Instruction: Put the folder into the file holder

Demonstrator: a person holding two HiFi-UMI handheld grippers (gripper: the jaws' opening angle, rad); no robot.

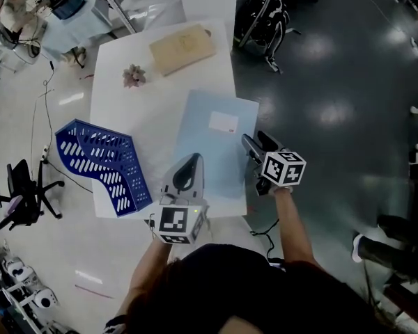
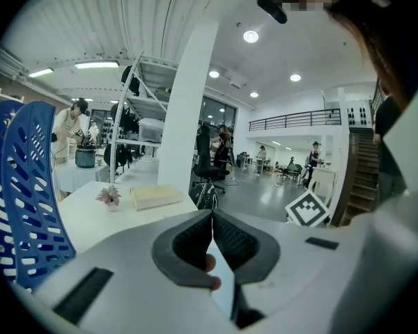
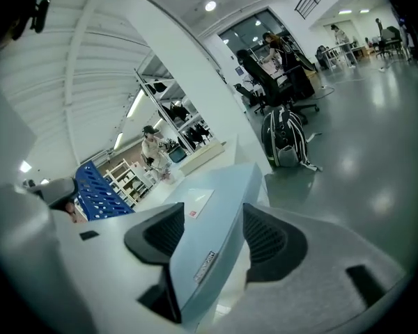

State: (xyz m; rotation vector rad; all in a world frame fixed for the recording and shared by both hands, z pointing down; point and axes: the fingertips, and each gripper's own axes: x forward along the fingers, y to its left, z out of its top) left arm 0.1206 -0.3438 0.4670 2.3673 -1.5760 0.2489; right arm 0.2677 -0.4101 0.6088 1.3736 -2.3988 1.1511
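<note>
Left tool (image 2: 211, 218): you hold it clamped on the folder (image 1: 219, 145) corner.
Right tool (image 3: 212, 223): open, astride your folder's edge.
Holder (image 1: 101, 162): beside folder, on surface (image 1: 125, 110).

The left tongs (image 1: 193, 163) are pinching shut on the near edge of the folder (image 1: 212, 141). The right tongs (image 1: 258, 143) are gaping astride its right edge, with both forearms (image 1: 293, 223) reaching forward.
</note>
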